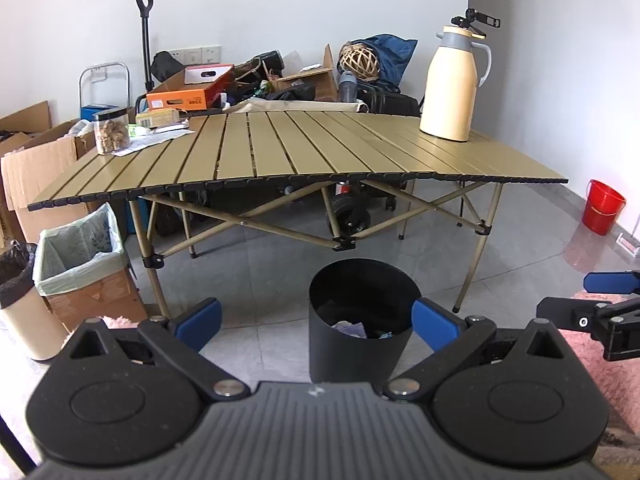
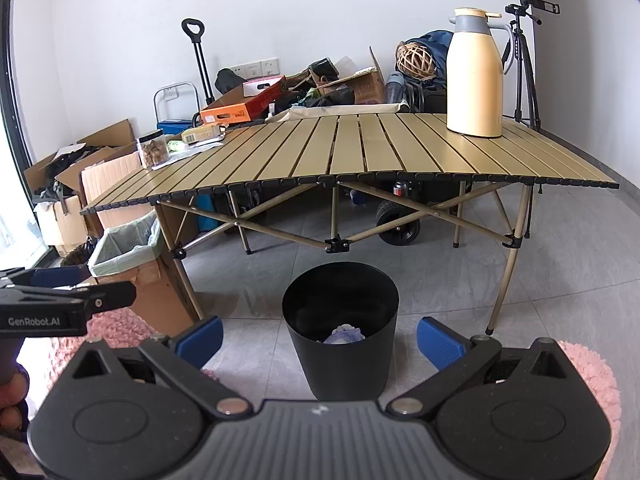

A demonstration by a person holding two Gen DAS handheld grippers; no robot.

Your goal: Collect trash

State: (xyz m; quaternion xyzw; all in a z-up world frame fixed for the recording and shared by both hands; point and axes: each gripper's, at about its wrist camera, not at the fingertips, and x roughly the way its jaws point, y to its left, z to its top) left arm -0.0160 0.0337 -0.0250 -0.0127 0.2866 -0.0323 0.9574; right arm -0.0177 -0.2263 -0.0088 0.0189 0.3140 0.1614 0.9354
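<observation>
Left gripper (image 1: 316,322): jaws stood wide apart, nothing between them; the blue pads (image 1: 199,322) flanked the bin.
Right gripper (image 2: 320,340): jaws stood wide apart and empty — also lined up on the bin.
Black bin (image 1: 360,326): stood upright on the grey floor, in front of the surface, near both grippers.
Trash (image 2: 345,335): crumpled pale paper lay inside the bin; clearest in the right wrist view.
Surface (image 1: 320,148): slatted folding top carried a cream thermos (image 1: 454,88) at its right end and a snack jar (image 1: 111,131) at its left.
Left wrist view only: red bucket (image 1: 603,207) by the right wall.
Right wrist view only: tripod (image 2: 525,64) behind the thermos.
Lined box (image 2: 132,254): stood beside the left table leg — green bag inside.
</observation>
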